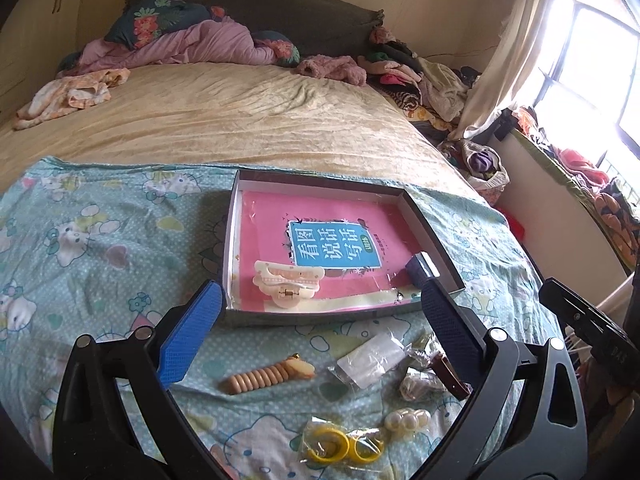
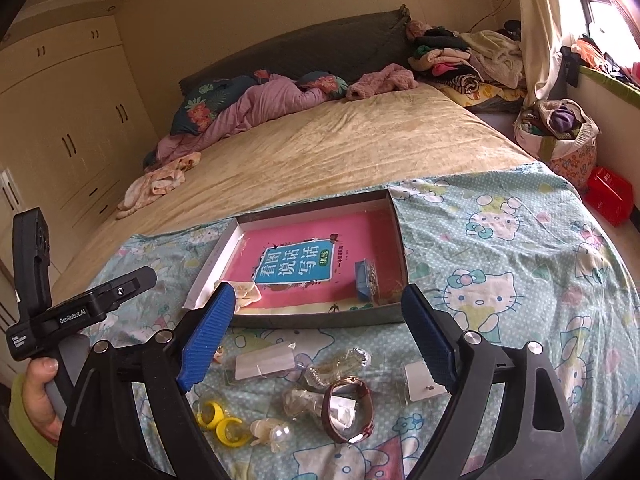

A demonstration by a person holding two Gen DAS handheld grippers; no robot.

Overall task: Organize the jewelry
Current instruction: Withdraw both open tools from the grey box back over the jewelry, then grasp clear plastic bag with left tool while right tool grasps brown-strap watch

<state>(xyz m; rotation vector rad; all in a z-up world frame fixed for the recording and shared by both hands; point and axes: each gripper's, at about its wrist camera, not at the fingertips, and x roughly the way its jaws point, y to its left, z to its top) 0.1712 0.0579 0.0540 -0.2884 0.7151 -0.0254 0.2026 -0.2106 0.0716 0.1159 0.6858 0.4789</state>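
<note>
A shallow box [image 1: 234, 220] [image 2: 394, 216] with a pink book inside lies on the Hello Kitty sheet. In it are a cream hair claw [image 1: 286, 282] [image 2: 244, 294] and a small blue box [image 1: 418, 270] [image 2: 366, 280]. In front lie wooden beads [image 1: 260, 378], yellow rings in a bag [image 1: 342, 444] [image 2: 218, 420], a pearl piece [image 1: 408, 420] [image 2: 274, 434], a clear packet [image 1: 370, 358] [image 2: 264, 360] and a brown-strap watch [image 2: 348, 408] [image 1: 450, 372]. My left gripper [image 1: 320, 336] is open and empty above these items. My right gripper [image 2: 318, 340] is open and empty above them.
The beige bed [image 1: 240, 120] stretches behind, with pink bedding and pillows [image 1: 180, 44] at the head and a clothes pile [image 1: 420, 76] at the far right. A laundry bag [image 2: 560, 132] and a red box [image 2: 610, 196] stand by the window side.
</note>
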